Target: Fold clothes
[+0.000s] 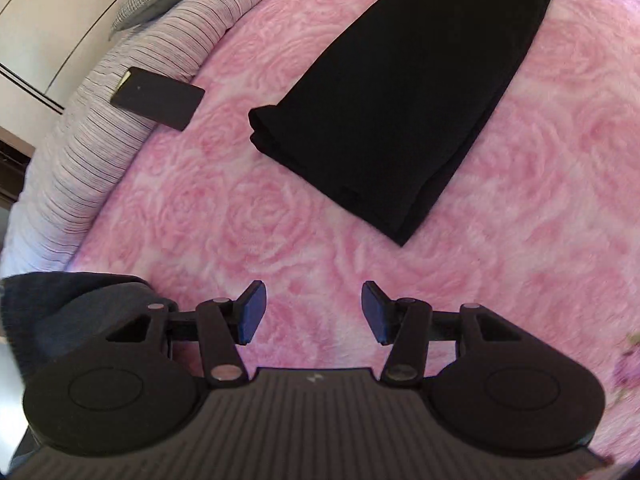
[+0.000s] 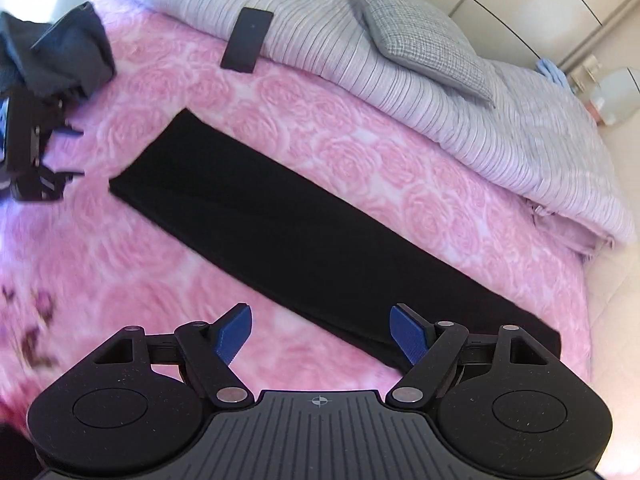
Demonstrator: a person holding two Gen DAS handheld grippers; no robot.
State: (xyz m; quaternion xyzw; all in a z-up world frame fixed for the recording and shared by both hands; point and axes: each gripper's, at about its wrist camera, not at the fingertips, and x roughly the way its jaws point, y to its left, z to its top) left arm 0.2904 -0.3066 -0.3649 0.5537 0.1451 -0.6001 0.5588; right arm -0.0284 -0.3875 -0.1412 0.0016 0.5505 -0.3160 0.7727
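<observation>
Both grippers hovering, jaws apart and empty, over the half-folded garment.
You are holding the left gripper (image 1: 314, 312) and right gripper (image 2: 320, 334) open above the pink rose-patterned fleece blanket (image 1: 248, 216); the long black folded cloth strip (image 2: 320, 240) is lying flat, running diagonally from the frame's upper left to lower right. By my reading, you are lining up to grasp one end and fold it across.

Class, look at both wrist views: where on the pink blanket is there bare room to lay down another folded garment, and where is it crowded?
Free: the rose-patterned pink blanket between the black folded garment and the left hand-held gripper, and the strip between the garment and the striped duvet. Crowded: the duvet edge, where a dark flat rectangular object lies, and the corner with the grey clothes.
</observation>
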